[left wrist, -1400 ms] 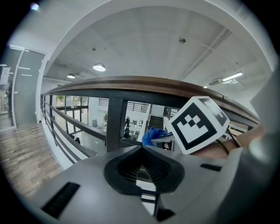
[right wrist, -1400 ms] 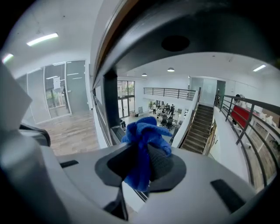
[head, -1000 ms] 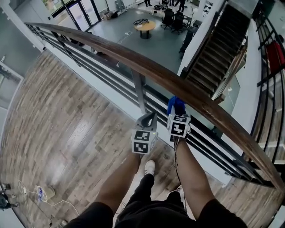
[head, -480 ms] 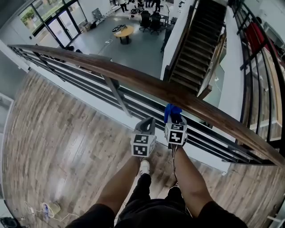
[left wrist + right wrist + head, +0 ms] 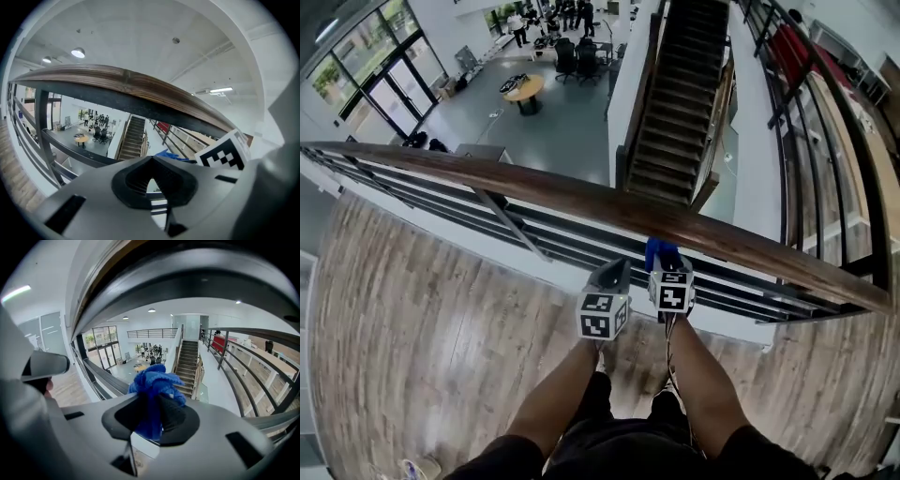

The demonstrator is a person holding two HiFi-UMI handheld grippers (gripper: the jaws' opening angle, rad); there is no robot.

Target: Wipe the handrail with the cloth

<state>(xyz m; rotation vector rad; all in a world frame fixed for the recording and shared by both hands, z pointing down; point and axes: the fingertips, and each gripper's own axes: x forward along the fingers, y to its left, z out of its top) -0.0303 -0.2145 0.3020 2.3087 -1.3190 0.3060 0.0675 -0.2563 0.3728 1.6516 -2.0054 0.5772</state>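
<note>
The right tool [image 5: 664, 255] is clamped on a bunched blue cloth [image 5: 661, 248]. In the right gripper view its jaws pinch the cloth [image 5: 154, 385] low down, and the loose bulk stands up above the right tool [image 5: 152, 414]. The cloth sits just under the near edge of the wooden handrail [image 5: 609, 202]. In that view the handrail [image 5: 187, 273] arches overhead with open air between it and the cloth.

The left tool [image 5: 612, 272] is just beside the right one, a little lower and further from the rail. In the left gripper view its jaws are drawn narrow, pads meeting at the tips with nothing between them [image 5: 150, 176], and the handrail [image 5: 140, 89] runs above.

Dark bars [image 5: 544, 234] run below the rail. The person stands on a wooden floor [image 5: 412, 319]. Beyond the rail are a staircase [image 5: 675, 103] and a round surface [image 5: 523, 90] on the level below.
</note>
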